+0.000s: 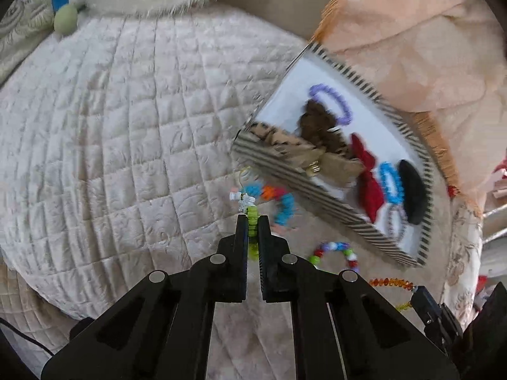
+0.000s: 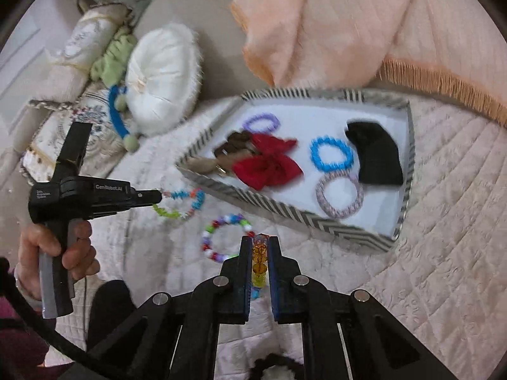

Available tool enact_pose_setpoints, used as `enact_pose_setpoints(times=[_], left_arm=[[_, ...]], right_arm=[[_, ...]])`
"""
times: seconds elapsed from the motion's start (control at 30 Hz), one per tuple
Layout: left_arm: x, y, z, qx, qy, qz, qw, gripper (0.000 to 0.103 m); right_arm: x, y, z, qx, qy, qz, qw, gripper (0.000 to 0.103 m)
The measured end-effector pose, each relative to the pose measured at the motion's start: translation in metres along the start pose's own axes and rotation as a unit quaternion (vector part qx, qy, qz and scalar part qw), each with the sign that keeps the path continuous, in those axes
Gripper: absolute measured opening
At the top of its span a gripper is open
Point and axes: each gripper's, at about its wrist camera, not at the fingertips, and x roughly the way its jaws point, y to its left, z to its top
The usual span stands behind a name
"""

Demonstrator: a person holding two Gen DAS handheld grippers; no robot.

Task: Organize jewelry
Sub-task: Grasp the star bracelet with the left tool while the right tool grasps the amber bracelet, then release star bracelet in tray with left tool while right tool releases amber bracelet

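Your left gripper (image 1: pixel 252 221) is clenched on a multicoloured coil bracelet of green, blue and orange links (image 1: pixel 279 204), at centre frame in the left wrist view, just beside the striped-rim white tray (image 1: pixel 317 202). Your right gripper (image 2: pixel 259 243) grasps an amber and yellow beaded bracelet (image 2: pixel 259 259), low at centre. Another round-bead bracelet (image 2: pixel 226 240) lies on the cream quilted bedspread (image 2: pixel 427 221) below the tray.

Both grippers are matte black plastic: the left gripper (image 1: pixel 252 221) and right gripper (image 2: pixel 260 243) each have slim flat fingers on angular linkage arms studded with round silver pins. The left one has a pistol-style handle with small white lettering and a trailing black cable (image 2: pixel 31 326).
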Motion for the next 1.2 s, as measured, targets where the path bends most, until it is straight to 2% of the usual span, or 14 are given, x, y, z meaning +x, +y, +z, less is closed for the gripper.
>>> enact_pose_setpoints(times=[0.2, 0.5, 1.2], left_arm=[[-0.051, -0.019, 0.001, 0.028, -0.033, -0.022, 0.9988, 0.005], [-0.088, -0.037, -0.001, 0.054, -0.065, -0.020, 0.9962, 0.005], [-0.080, -0.080, -0.003, 0.118, -0.080, 0.021, 0.9895, 0.005]], right_arm=[[-0.032, 0.019, 0.015, -0.016, -0.031, 0.010, 0.999, 0.009], [-0.055, 0.030, 0.028, -0.033, -0.054, 0.010, 0.998, 0.009], [-0.061, 0.014, 0.044, -0.030, -0.056, -0.014, 0.998, 0.009]])
